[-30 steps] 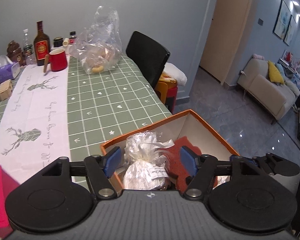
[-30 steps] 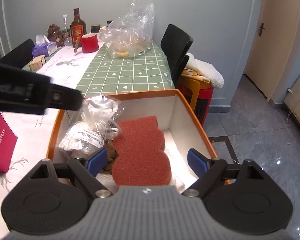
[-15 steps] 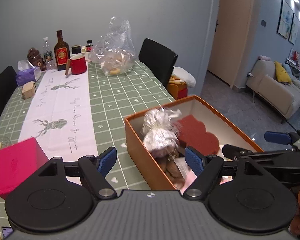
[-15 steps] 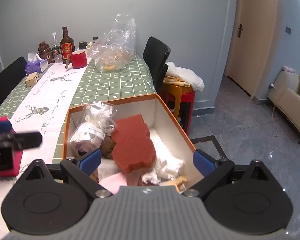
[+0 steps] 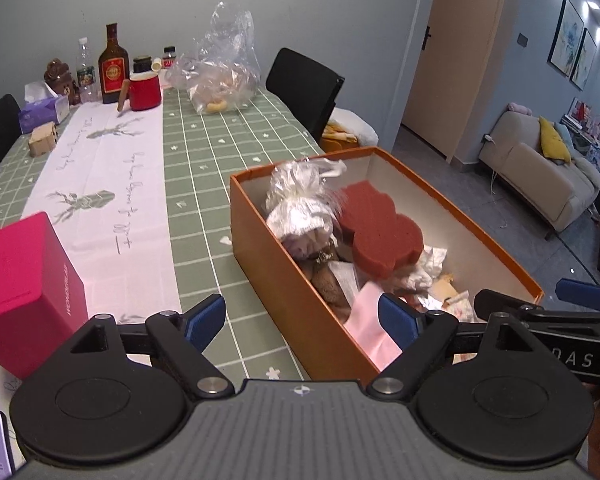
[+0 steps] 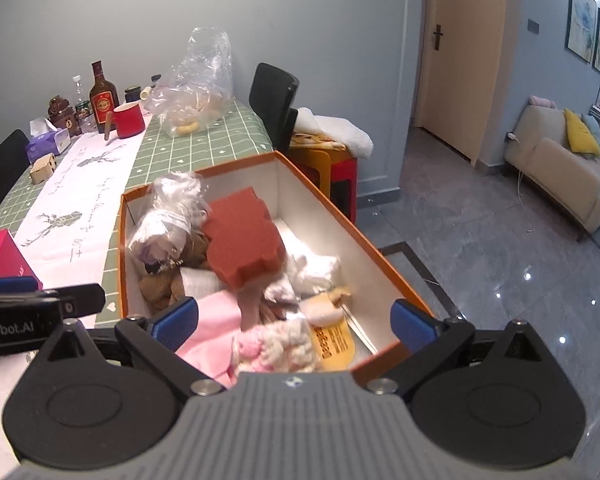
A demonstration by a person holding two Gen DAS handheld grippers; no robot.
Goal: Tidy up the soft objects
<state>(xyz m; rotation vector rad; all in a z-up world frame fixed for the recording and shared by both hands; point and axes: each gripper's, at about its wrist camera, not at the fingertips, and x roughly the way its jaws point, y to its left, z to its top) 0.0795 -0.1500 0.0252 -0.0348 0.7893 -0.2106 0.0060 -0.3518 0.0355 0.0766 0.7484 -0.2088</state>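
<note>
Green checked table (image 5: 204, 152), one orange box (image 5: 300, 312), one red sponge (image 5: 380, 232), two tongs just spread wide, empty.

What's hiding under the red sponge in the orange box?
The red sponge rests on a brown plush toy, white cloth and pink fabric in the orange box. Whatever lies directly beneath it is covered.

Right claw (image 6: 294, 322) spread, empty, above orange box (image 6: 384, 258); sponge (image 6: 242, 240) inside.

You have an orange box (image 5: 300, 280); rust-red sponge (image 5: 380, 236); green grid-patterned tablecloth (image 5: 220, 152); white deer-print runner (image 5: 100, 184); magenta carton (image 5: 24, 280), lower left.
</note>
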